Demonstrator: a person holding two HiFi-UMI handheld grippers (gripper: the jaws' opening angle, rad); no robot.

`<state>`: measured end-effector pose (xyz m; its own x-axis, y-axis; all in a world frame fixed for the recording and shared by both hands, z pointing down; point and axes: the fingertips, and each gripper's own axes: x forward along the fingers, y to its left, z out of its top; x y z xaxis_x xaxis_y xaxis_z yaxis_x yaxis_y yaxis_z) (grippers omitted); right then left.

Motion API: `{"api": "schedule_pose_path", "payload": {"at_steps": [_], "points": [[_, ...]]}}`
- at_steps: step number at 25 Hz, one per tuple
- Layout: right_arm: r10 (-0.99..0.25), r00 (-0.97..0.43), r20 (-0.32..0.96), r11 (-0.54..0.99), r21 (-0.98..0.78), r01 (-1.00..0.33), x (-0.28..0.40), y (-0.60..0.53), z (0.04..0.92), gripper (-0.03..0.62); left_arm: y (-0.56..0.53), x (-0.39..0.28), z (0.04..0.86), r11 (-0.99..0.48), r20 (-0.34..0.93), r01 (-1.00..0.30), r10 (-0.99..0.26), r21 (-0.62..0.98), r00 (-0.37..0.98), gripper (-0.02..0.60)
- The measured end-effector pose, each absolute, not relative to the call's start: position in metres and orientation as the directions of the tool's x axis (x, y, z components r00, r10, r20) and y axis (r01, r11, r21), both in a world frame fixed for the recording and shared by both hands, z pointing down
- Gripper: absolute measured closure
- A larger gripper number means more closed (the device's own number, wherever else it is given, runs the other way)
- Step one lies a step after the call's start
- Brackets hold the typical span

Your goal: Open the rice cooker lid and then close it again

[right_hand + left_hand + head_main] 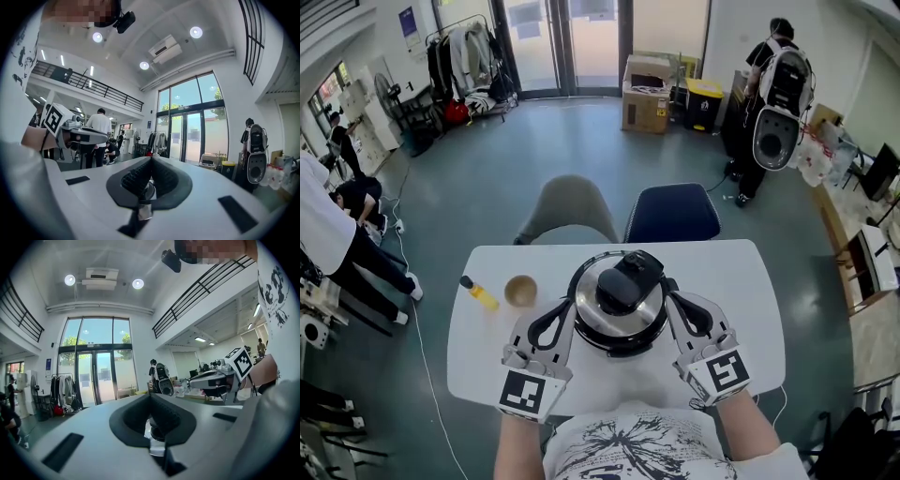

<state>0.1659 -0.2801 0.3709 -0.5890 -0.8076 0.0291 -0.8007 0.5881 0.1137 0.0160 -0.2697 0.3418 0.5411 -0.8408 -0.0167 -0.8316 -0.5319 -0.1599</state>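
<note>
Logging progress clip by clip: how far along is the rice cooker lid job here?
Done: nothing provable; the rice cooker lid lies shut, either not yet opened or already reclosed. In hand: left gripper and right gripper flank it, jaws together, holding nothing. Left: opening and closing, unless already finished.

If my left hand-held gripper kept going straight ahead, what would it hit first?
Probably the rice cooker, whose side bulges right beside the left hand-held gripper; depth is hard to judge.

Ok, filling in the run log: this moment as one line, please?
rice cooker: on table, lid down | left gripper: shut, empty, at cooker's left side | right gripper: shut, empty, at its right side
</note>
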Motion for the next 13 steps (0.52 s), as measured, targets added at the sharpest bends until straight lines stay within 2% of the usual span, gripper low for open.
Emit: {"api": "schedule_pose_path", "payload": {"at_steps": [13], "points": [[-0.819, -0.569, 0.079, 0.574, 0.095, -0.813, 0.1677, -0.2802, 0.3735, 0.585, -0.2718, 0.0103, 0.336, -0.519, -0.021, -0.841, -0.849, -0.15, 0.528, 0.568]]}}
